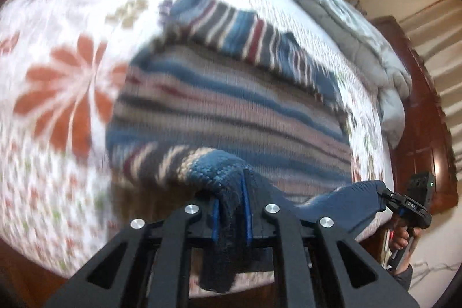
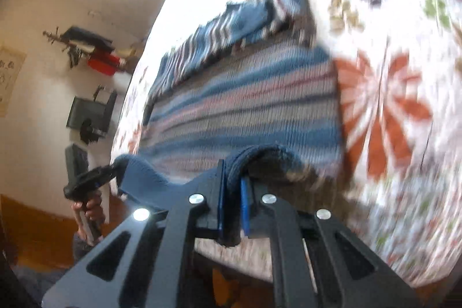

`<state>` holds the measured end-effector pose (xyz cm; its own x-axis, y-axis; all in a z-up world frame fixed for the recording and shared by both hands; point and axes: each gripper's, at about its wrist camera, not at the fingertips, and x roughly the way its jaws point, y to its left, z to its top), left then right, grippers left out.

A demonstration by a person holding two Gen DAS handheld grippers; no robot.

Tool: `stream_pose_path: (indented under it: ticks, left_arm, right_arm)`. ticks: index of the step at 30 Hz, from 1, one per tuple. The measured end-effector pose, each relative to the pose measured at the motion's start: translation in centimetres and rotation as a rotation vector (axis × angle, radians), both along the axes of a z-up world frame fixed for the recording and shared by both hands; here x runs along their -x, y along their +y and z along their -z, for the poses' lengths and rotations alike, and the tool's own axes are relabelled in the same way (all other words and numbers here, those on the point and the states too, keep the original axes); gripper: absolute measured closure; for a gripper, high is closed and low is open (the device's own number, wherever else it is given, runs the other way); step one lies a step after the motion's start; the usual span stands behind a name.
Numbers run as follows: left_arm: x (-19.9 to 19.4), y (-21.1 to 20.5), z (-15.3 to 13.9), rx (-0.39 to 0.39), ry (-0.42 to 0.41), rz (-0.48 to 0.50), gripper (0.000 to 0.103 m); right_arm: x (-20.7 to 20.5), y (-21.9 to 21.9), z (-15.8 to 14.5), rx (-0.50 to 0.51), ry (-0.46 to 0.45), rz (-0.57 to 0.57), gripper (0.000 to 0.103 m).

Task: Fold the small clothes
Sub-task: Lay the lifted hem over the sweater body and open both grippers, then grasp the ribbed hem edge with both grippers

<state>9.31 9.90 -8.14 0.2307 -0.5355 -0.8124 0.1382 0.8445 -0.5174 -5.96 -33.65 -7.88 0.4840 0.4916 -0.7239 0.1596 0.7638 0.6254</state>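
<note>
L gripper [image 1: 231, 210]: fingers [image 1: 215, 221] closed on the dark-blue hem of the sweater [image 1: 231, 106]; a fold of knit is pinched between the blue pads and hangs down behind them. R gripper [image 2: 234, 201]: same state, fingers [image 2: 245, 198] clamped on a bunch of the same hem, cloth wrapped over the fingertips. Neither pair shows any gap beyond the cloth thickness.

Both grips sit on the near edge, one twd each corner. Judged reason: two spaced holds keep the hem taut and level, so the lower half can be carried as one flat panel w/o sagging in the middle.

Each view shows the other unit at frame edge, w/ a hand [image 1: 402, 240] on its grip; the hem spans between the two.

Sweater: striped blue/grey/red knit, lying on the bed [image 1: 72, 19], body flat, sleeves already laid across the far end. Near hem is raised off the bedspread; the rest lies in contact.

Bed: white floral cover; a grey quilt [image 1: 361, 33] is bunched at the far side, well apart from the sweater.

Step judged: bottom-to-top fold, early stage. Next move would call for carrying the hem over the body twd the sleeves, both units kept level. Risk: thick knit slipping from one pinch, skewing the fold.
</note>
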Motion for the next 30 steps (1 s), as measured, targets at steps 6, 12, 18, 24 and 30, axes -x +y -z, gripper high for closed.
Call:
stream_pose_path:
  ticks: [6,12,18,24,30]
  left_arm:
    - [-6.0,0.3,1.3,-0.13,-0.046,-0.075,0.063]
    - [-5.9,3.7,-1.1,-0.16,-0.183,-0.119,0.044]
    - [-7.4,1.0,-0.8,-0.241,-0.208,0.021,0.043]
    - [-8.0,-4.6,0.9,-0.379,-0.228,0.201,0.043]
    - [-8.0,-7.9,2.6,-0.486,-0.245,0.297,0.041]
  right_arm:
    - [-6.1,-4.6,2.7,0.107,0.102,0.169,0.06]
    - [-6.3,-3.9,1.9,0.203,0.077,0.059,0.061]
    - [-8.5,-1.9,0.7,0.263,0.04,-0.082,0.058]
    - [-11.7,0.3,2.4,0.313,0.094,-0.195,0.054]
    - [-13.1,1.5,4.4,0.383,0.148,-0.239,0.06]
